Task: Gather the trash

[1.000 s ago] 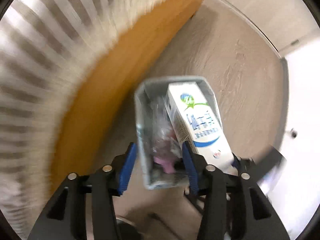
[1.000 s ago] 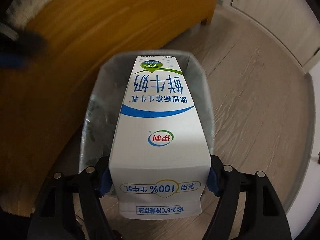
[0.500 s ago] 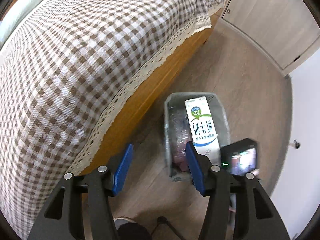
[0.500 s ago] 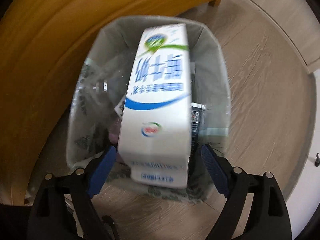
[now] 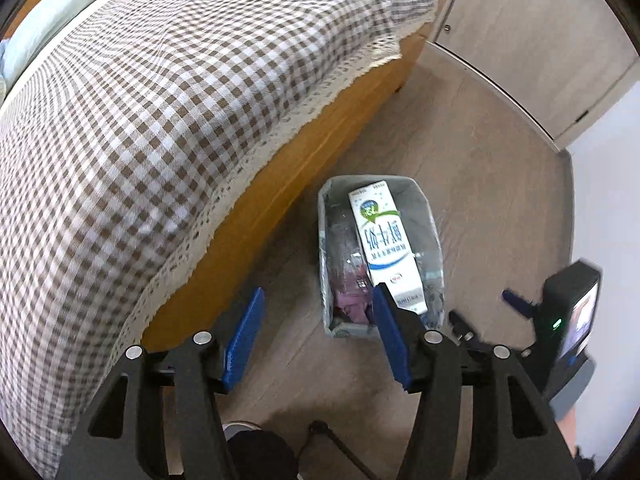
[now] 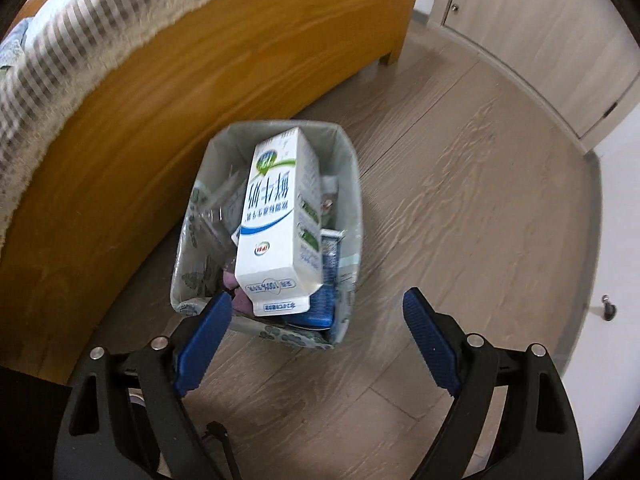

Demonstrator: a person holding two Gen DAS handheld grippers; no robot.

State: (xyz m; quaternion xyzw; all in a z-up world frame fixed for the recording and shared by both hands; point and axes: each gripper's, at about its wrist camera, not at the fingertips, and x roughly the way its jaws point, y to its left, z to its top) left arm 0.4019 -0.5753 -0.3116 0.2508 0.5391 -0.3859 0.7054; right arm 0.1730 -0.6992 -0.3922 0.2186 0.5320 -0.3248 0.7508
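Note:
A white and blue milk carton (image 6: 276,220) lies tilted on top of the trash in a small grey lined bin (image 6: 352,160) on the floor beside the bed. Under it are clear plastic (image 6: 214,216), something purple (image 6: 240,302) and a blue box (image 6: 320,308). My right gripper (image 6: 318,296) hangs above the bin's near end, open and empty. My left gripper (image 5: 317,290) is higher and a little to the left, open with nothing between its pads, looking down on the bin (image 5: 430,216) and carton (image 5: 382,236). The right gripper's camera housing (image 5: 572,312) shows at the right edge of the left wrist view.
A bed with a brown checked cover (image 5: 160,100) and an orange wooden frame (image 6: 160,80) fills the left side, close against the bin. Pale cupboard doors (image 6: 540,20) stand at the back right. Wood-look floor (image 6: 460,200) spreads right of the bin. A shoe tip (image 5: 240,428) is below.
The right gripper opened and let go of the milk carton, which now rests in the bin. Both grippers have risen away from the bin.

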